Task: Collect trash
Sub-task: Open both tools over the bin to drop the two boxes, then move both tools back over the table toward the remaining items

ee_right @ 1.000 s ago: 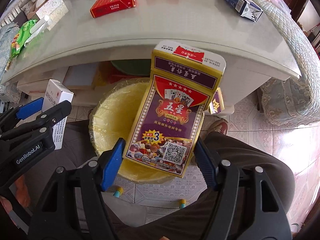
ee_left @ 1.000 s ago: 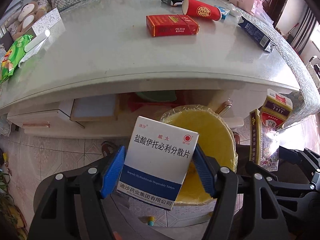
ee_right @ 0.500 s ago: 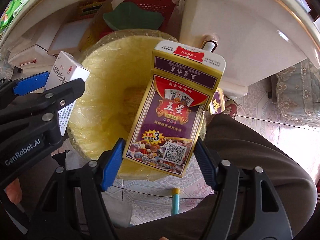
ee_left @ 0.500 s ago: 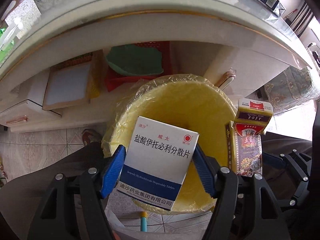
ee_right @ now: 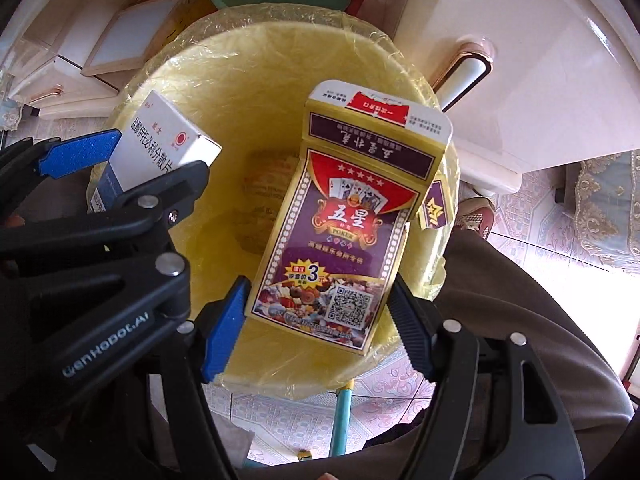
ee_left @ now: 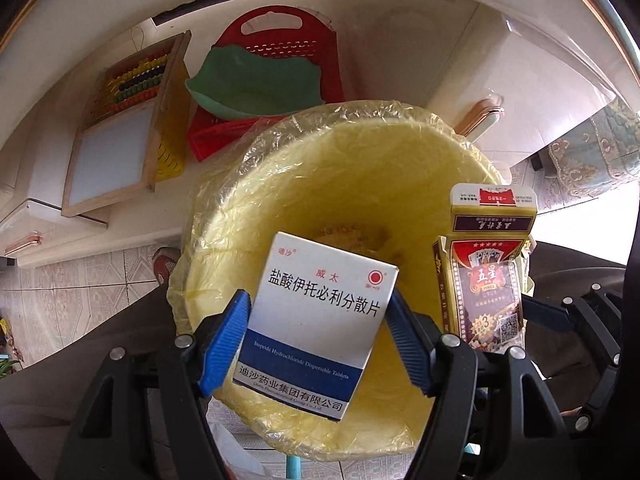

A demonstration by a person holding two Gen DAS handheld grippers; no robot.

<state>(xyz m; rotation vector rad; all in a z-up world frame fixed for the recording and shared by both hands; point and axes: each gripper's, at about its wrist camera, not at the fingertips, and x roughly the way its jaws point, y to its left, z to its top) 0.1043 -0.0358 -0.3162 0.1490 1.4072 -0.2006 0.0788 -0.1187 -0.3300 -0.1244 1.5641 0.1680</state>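
Gripping boxes (medicine box (ee_left: 316, 320), card box (ee_right: 340, 236)) above bin (ee_left: 360, 152)

A home living room. Patterned floor tiles (ee_right: 400, 400), an embroidered sofa cover (ee_right: 608, 200) show it. A child's abacus board (ee_left: 120, 128) sits under the bench (ee_left: 400, 40).

Directly below both tongs, a lined bin (ee_left: 360, 184) on the floor, tucked against the counter (ee_left: 460, 32). Clamped in the left tongs (ee_left: 320, 336), a medicine box (ee_left: 320, 320), held over the near-left part of the bin's mouth. Just to its right, clamped in the right tongs (ee_right: 320, 320), a playing-card box (ee_right: 352, 216), over the right side of the mouth. Behind the bin, under the counter, a basket (ee_left: 280, 40) with a dish (ee_left: 256, 80) in it; left of the basket, an abacus board (ee_left: 120, 128). At the bottom of the bin, some paper (ee_right: 268, 188).
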